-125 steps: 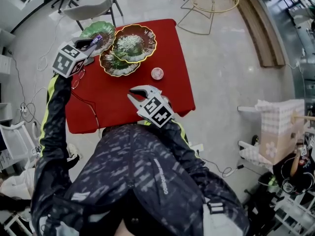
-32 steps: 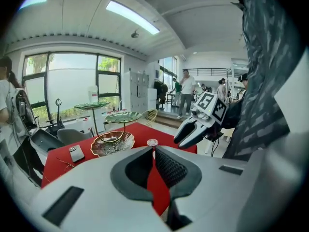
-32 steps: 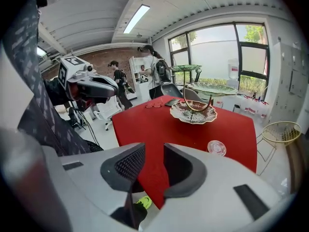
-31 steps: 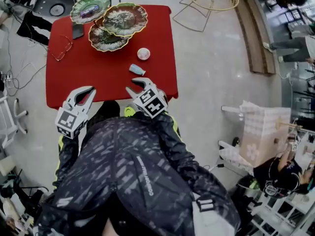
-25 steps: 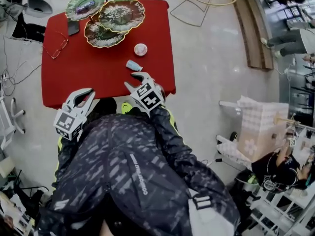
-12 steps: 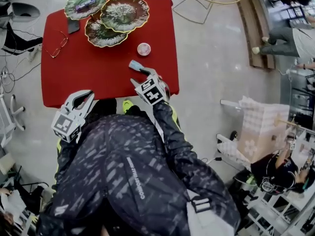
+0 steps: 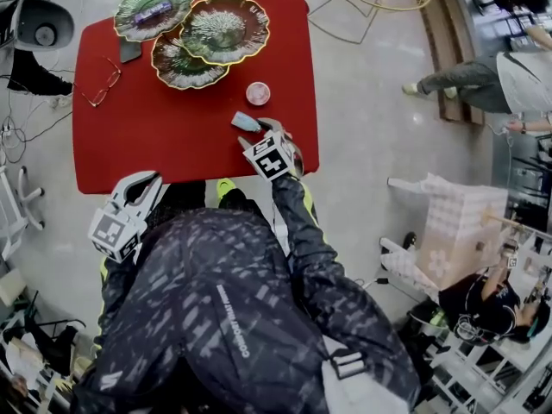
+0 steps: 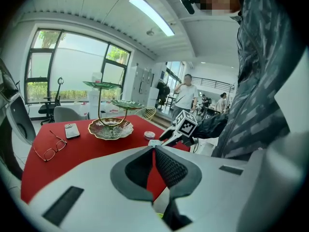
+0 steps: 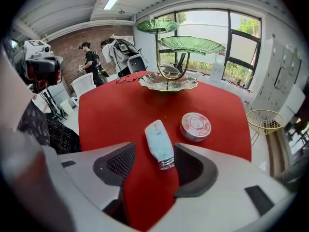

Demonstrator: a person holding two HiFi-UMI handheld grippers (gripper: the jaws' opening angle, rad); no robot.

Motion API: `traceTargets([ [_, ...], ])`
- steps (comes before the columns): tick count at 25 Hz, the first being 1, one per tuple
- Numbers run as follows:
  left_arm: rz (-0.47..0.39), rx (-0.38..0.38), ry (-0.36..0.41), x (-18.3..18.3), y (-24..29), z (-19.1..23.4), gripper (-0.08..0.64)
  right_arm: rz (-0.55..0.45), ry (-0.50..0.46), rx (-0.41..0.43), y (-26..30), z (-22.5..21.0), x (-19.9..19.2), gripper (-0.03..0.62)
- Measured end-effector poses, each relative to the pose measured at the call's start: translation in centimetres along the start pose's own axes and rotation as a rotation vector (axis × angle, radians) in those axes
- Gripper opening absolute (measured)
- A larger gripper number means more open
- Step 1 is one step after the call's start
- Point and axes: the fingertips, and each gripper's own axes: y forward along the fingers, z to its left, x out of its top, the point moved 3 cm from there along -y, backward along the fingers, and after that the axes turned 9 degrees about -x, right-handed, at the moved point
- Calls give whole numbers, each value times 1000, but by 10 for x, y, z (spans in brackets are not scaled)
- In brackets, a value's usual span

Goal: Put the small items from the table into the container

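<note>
Progress: early, by my judgement. One purple item (image 7: 153,11) lies in the top green dish of the tiered dish stand (image 7: 200,48), which stands at the desk's (image 7: 164,149) far edge toward the far left corner and which I take to be the container. Two small items remain on the red cloth near the right edge: a pale blue tube (image 7: 245,122) and, just beyond it, a round tin (image 7: 257,93). The right tongs (image 7: 259,132) are over the tube, released and with the jaws opening. The tube's cap end lies between them and neither pad presses on it, so that pick is not yet made. The left tongs (image 7: 148,182) are clenched on nothing, off the desk's near edge. The head view alone shows the purple item inside the dish. The right gripper view alone shows the gap between the pads and the tube. The left gripper view shows the spectacles (image 8: 50,151) and phone (image 8: 71,130) by the left edge, and the stand's tiers in profile. Whether those two count as small items cannot be settled.
</note>
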Motion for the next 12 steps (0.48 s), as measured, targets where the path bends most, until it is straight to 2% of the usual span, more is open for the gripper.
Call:
traceTargets([
  [6, 1, 6, -13, -3, -6, 6, 24, 22, -27, -25, 9, -17, 1, 238],
  [12, 9, 17, -19, -7, -12, 11, 23, 39, -45, 26, 20, -12, 6, 239],
])
